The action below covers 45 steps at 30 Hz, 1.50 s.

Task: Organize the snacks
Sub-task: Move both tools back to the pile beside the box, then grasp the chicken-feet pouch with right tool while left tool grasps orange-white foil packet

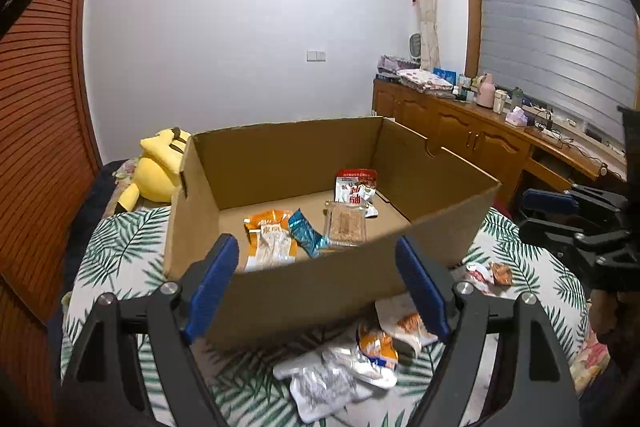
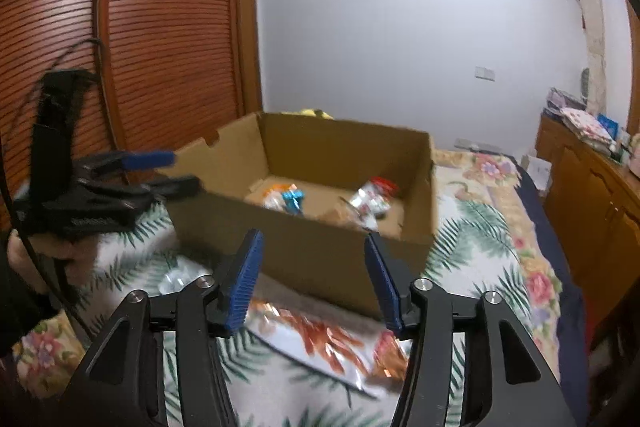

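**Snack sort: both jaws empty, four packets boxed, loose packets still on the bed**

Left gripper [image 1: 320, 283]: jaws spread wide, nothing between the blue pads. It hangs in front of the near wall of the cardboard box [image 1: 320, 291], aimed down over the rim.

Right gripper [image 2: 314, 281]: jaws parted to a moderate gap, nothing held. Below and just ahead of it lies a silver packet with orange print [image 2: 320, 347], blurred in this view; judged the likeliest next pick, since the jaws are already lined up above it.

Cardboard box: open-topped, flaps absent, standing on the bed [image 1: 120, 259] over a leaf-print cover. Its low walls suit dropping packets in from above.

Contents of box, lying flat on the floor of it:
- orange-and-white packet [image 1: 272, 239], near left
- blue foil packet [image 1: 306, 233], touching the orange one
- clear tray of biscuit-like pieces [image 1: 346, 227], beside the blue packet
- red-and-white packet [image 1: 356, 187], behind the tray, leaning partly upright

Outside the box, still to be gathered:
- heap of silver packets [image 1: 336, 375] in front of the near wall
- small red-and-white packet [image 1: 490, 273] by the near right corner

Judgement: sorting is partly done; several packets remain on the cover.

Surroundings: yellow plush toy [image 1: 160, 167] behind the box's left end.
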Tool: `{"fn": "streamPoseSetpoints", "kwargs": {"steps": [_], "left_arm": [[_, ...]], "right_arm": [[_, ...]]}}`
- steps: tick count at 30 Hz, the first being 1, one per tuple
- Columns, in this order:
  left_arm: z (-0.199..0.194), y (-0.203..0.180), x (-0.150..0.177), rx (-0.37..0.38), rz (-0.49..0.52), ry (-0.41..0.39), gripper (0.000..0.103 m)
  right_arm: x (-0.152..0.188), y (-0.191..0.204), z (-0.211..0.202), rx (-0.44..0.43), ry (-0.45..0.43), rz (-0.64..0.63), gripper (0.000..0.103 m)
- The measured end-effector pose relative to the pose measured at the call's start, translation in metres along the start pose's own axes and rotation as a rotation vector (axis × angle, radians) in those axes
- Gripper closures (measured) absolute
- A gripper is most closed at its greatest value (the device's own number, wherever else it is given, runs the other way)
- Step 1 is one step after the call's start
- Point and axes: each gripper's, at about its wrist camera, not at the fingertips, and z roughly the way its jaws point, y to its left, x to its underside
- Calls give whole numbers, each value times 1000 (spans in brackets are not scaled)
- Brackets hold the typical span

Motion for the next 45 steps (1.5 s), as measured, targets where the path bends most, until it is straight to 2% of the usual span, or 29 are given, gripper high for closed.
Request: {"fn": "streamPoseSetpoints", "kwargs": {"steps": [6, 12, 20, 28, 41, 45], "left_arm": [[-3, 2, 33, 3, -32, 41, 21], [10, 5, 57, -1, -45, 109, 21], [14, 9, 72, -16, -50, 118, 21], [16, 9, 76, 10, -57, 132, 21], [16, 20, 78, 23, -122, 129, 21], [18, 22, 79, 24, -130, 136, 21]], "right_arm": [[33, -12, 15, 22, 79, 37, 46], [52, -19, 42, -22, 164, 66, 45], [50, -12, 78, -82, 253, 44, 38], [46, -10, 104, -121, 330, 25, 33], [60, 12, 81, -173, 376, -26, 30], [66, 24, 74, -144, 378, -87, 31]]}}
